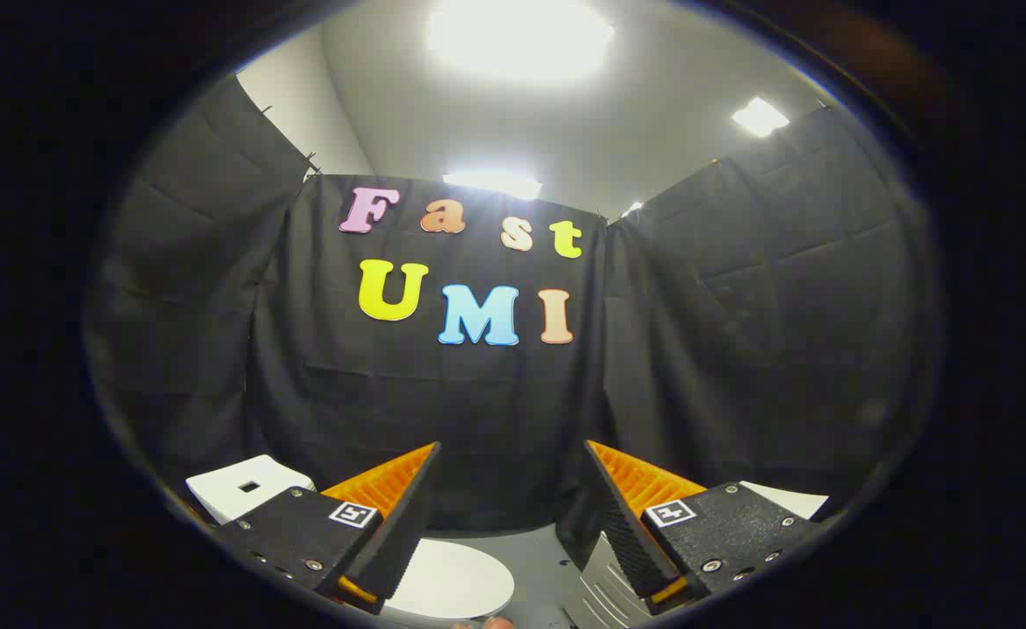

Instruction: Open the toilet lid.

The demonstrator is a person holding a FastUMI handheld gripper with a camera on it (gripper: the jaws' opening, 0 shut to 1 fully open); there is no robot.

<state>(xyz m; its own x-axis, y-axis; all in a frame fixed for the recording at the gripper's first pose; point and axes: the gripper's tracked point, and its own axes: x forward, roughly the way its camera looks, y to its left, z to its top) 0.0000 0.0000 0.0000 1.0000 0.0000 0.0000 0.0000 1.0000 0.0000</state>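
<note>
The gripper (513, 502) is raised well above the floor and looks straight ahead at the booth's black cloth wall (478, 411), with its two fingers spread wide apart and nothing held between them. Each finger carries a small square marker on its upper block.

The toilet lid (451, 578) lies low down, below and between the fingers and closer to the one on the left of the view, which covers part of it. It is a white, rounded oval and lies flat and closed; its near rim is cut off, so the seat and bowl under it cannot be made out. The fingers are apart from it and do not touch it.

Behind the same finger stands a white toilet tank (246, 489) with a small dark square opening in its top. A grey floor (539, 559) runs between the lid and a ribbed, light grey object (595, 590) beside the other finger; what that object is cannot be told. Another white surface (792, 500) shows just beyond that finger's block.

Above the cloth walls, bright ceiling lights (517, 35) shine on a pale ceiling.
</note>
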